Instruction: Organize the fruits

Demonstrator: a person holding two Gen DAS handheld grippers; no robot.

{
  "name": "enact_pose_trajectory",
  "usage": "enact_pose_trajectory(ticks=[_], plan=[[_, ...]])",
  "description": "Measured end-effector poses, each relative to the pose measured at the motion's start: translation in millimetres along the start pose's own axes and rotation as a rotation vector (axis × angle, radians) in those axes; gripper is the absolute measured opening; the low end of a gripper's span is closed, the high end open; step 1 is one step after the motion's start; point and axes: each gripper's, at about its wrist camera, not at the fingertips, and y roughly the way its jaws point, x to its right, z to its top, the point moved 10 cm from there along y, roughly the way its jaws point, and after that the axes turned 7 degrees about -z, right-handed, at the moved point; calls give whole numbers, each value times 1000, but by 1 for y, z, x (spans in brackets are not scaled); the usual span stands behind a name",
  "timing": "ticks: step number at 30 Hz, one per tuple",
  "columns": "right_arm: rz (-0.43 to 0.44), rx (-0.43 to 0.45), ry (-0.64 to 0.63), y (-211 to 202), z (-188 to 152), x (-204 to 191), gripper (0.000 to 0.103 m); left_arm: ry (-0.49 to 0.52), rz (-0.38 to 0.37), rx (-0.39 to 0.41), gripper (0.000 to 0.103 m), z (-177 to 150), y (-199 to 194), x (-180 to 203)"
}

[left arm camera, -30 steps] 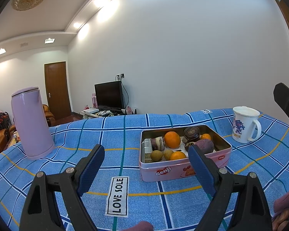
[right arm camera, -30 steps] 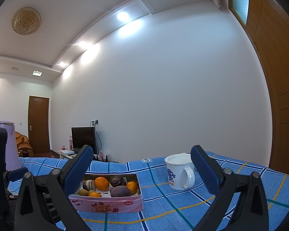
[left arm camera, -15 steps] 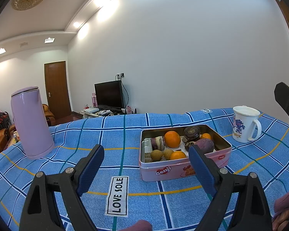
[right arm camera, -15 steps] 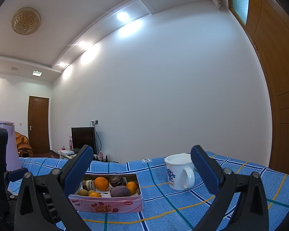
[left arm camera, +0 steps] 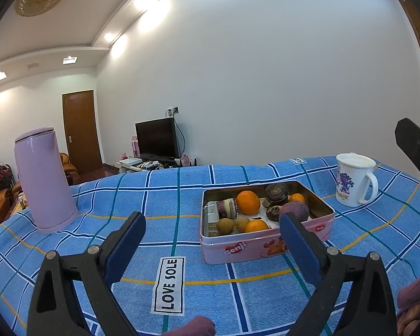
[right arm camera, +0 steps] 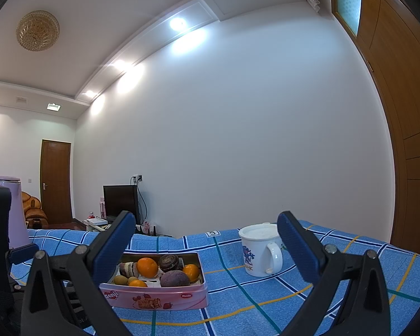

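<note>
Hovering wide open and empty, left gripper (left arm camera: 211, 240) and right gripper (right arm camera: 205, 240) face the pink rectangular fruit-filled tin (left arm camera: 266, 247).

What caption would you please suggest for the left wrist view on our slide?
Open left gripper hovers before pink tin of fruit, between purple kettle and white mug.

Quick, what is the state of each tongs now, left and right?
Left tongs: open, holding nothing.
Right tongs: open, holding nothing.
</note>
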Motion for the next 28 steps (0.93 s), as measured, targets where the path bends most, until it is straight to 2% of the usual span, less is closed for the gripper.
enact_pose_trajectory(ticks=[21, 28], plan=[[1, -2, 0, 0, 0, 0, 103, -47, -43, -24, 98, -3, 3, -1], [-1, -6, 0, 1, 0, 1, 103, -51, -33, -34, 98, -4, 5, -2]])
